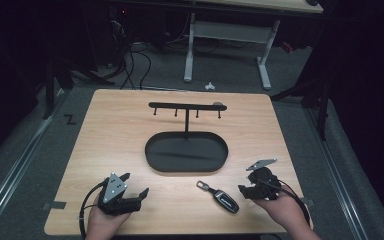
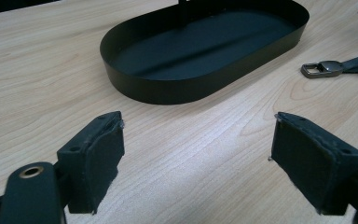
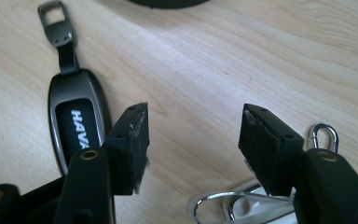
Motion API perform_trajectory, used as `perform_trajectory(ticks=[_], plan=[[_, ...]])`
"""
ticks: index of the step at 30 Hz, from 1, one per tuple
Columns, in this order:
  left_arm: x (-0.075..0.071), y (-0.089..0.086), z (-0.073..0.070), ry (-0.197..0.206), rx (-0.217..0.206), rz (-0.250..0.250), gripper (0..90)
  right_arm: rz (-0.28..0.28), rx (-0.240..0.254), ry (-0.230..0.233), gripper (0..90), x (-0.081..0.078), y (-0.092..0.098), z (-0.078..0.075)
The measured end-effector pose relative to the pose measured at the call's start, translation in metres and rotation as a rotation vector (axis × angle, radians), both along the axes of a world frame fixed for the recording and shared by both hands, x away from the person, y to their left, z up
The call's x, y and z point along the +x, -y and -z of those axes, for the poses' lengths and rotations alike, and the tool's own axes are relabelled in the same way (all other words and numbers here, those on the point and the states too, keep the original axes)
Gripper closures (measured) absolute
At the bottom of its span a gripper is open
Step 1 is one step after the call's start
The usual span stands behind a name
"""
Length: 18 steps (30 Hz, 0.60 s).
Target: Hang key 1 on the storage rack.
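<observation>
Key fob (image 1: 226,199) lies between tray (image 1: 156,161) and right claw (image 1: 246,184)

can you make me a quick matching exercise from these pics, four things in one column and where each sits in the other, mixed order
Things:
1. oval tray
2. key fob
3. left gripper
4. hook rack

Places:
A. near edge, between both grippers
B. table centre
C. rising behind the tray on a post
D. near left corner, jaws open

Pairs: 1-B, 2-A, 3-D, 4-C

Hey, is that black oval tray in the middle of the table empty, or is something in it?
Empty. The oval tray shows only its bare dark floor in the high view and the left gripper view; the key fob lies outside it on the table.
</observation>
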<state>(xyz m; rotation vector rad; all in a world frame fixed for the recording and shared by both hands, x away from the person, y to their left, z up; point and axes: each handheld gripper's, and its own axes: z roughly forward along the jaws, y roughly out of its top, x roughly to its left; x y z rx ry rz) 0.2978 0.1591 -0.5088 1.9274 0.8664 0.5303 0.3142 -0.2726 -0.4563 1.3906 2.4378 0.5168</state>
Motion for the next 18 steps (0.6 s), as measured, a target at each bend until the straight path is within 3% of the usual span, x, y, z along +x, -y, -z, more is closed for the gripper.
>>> perform_trajectory(ticks=[7,15,18], plan=[[-0.001,0.003,0.001,0.013,0.026,0.003,18.5,-0.082,-0.082,-0.105,37.9,0.006,-0.011,-0.004],[-0.001,0.005,0.002,0.019,0.044,0.011,18.9,-0.182,-0.204,-0.164,37.4,0.013,-0.025,-0.006],[-0.001,0.003,0.002,0.01,0.015,0.02,18.9,-0.211,-0.227,-0.205,37.2,0.014,-0.032,-0.007]])
